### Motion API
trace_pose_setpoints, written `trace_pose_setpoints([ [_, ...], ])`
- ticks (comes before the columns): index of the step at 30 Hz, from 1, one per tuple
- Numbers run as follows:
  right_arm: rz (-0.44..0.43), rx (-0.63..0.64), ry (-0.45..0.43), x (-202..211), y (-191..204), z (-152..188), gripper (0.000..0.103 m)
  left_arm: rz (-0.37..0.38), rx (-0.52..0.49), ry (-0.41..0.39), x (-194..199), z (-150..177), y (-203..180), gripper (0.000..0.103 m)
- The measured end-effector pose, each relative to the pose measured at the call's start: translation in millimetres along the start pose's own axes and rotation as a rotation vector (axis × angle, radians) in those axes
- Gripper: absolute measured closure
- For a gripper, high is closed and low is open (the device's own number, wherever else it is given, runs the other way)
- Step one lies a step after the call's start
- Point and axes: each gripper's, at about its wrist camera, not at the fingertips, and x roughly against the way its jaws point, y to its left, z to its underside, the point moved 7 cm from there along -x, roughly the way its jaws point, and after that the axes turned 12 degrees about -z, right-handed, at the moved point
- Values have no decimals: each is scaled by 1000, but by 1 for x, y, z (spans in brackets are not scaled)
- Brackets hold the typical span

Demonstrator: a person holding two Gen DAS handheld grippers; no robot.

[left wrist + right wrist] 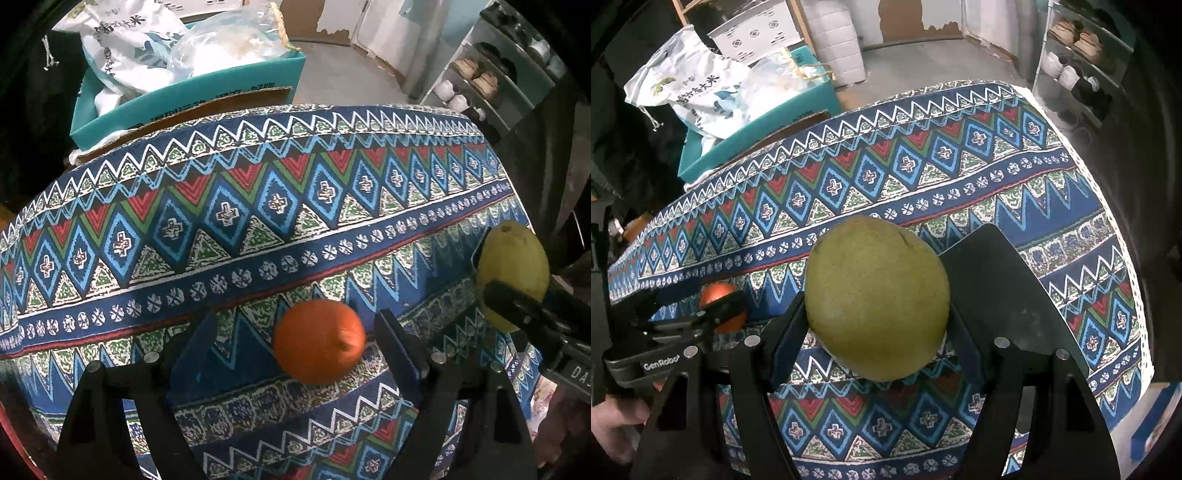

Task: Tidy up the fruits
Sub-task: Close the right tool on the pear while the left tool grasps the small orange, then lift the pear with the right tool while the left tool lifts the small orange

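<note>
An orange (318, 340) lies on the patterned tablecloth (258, 206) between the fingers of my left gripper (297, 339), nearer the right finger. The jaws stand wide and do not touch it. The orange looks blurred. My right gripper (877, 314) is shut on a large green-yellow mango (877, 297) and holds it over the cloth. That mango also shows at the right edge of the left wrist view (511, 275). The orange and the left gripper show at the left of the right wrist view (722, 306).
A teal cardboard box (192, 99) with white plastic bags (140, 44) stands beyond the table's far left edge. A shoe rack (491, 81) stands at the far right. The tablecloth (960, 166) ends close on the right side.
</note>
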Motion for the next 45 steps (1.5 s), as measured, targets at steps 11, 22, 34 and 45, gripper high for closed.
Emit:
trace_pose_setpoints([
  [11, -10, 16, 4, -1, 8, 2, 31, 31, -14, 15, -1, 3, -4, 54],
  [22, -1, 61, -23, 15, 22, -2, 31, 18, -8, -58, 33, 9, 7, 58],
  [34, -4, 144, -135, 69, 60, -17, 31, -20, 42, -248, 133, -4, 31, 58],
  [45, -24, 237, -213, 118, 102, -21, 31, -21, 64, -391, 214, -3, 50, 58],
])
